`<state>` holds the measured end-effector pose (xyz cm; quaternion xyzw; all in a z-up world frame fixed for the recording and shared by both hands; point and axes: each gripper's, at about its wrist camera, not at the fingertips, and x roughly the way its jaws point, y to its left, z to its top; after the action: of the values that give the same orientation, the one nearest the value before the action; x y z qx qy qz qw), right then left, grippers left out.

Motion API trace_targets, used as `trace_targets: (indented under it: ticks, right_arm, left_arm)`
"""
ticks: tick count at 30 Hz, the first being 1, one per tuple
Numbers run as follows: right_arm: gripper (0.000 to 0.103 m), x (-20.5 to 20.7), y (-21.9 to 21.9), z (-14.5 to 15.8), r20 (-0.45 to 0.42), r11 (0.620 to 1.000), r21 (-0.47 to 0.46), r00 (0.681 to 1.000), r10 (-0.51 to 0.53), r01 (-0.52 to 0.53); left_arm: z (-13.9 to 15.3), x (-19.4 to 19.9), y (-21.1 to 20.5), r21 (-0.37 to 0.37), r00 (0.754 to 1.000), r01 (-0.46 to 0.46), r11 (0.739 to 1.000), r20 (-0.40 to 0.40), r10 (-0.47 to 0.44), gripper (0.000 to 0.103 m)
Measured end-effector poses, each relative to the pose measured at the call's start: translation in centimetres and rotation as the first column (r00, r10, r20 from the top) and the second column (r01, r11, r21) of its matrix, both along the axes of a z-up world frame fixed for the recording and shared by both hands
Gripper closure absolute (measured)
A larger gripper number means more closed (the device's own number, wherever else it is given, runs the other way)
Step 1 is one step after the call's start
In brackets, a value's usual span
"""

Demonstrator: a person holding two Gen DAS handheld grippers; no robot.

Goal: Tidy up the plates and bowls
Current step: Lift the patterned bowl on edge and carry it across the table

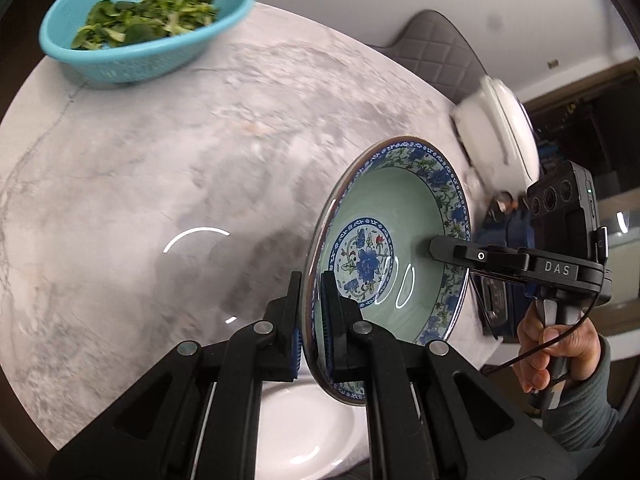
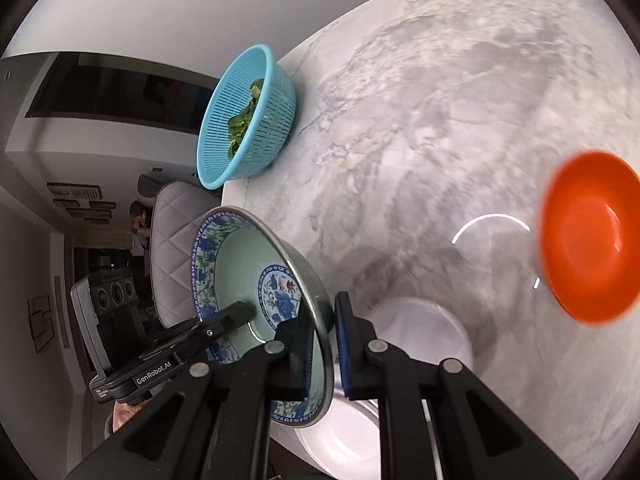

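Observation:
A green bowl [image 1: 384,216] with a blue floral rim and centre hangs tilted above the marble table [image 1: 160,152], held from two sides. My left gripper [image 1: 311,292] is shut on its near rim, blue pads on either side of the wall. My right gripper [image 1: 448,256] grips the opposite rim, one finger inside the bowl. In the right wrist view the bowl [image 2: 240,264] stands on edge with my right gripper [image 2: 324,328] shut on its rim and my left gripper [image 2: 240,314] reaching in from the left. A white plate [image 1: 304,432] lies below.
A teal colander [image 1: 148,20] of green leaves stands at the table's far edge. An orange bowl [image 2: 588,236] sits on the right, and a white bowl [image 2: 424,328] and plate [image 2: 340,432] lie under the grippers. A white dish [image 1: 496,128] and a grey quilted chair [image 1: 436,48] are beyond the table.

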<state>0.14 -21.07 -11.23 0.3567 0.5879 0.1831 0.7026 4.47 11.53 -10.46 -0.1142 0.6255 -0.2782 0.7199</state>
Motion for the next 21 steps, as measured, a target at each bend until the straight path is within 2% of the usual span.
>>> trace_targets:
  ticks: [6,11,16,21]
  right_arm:
    - [0.089,-7.6,-3.9,0.8,-0.002,0.995,-0.035,0.996,-0.088,0.088]
    - [0.089,-14.9,-7.6,-0.4,-0.036,0.980,-0.037,0.980,-0.198,0.196]
    - [0.089,-20.9,-10.6,-2.7,-0.096,0.959,-0.018,0.954,-0.284,0.284]
    - [0.089,-23.5,-13.0,-4.8,-0.132,0.950,-0.022,0.941,-0.313,0.313]
  left_arm:
    - [0.1,-6.5,-4.8,-0.036,0.994,0.108,0.993,-0.023,-0.109,0.097]
    - [-1.1,-12.1,-9.2,-0.034,0.979,0.196,0.980,-0.045,-0.197,0.097]
    - [-2.7,-16.2,-13.1,0.018,0.965,0.260,0.965,-0.046,-0.259,0.097]
    - [-4.9,-18.1,-16.4,0.065,0.961,0.275,0.959,-0.053,-0.272,0.097]
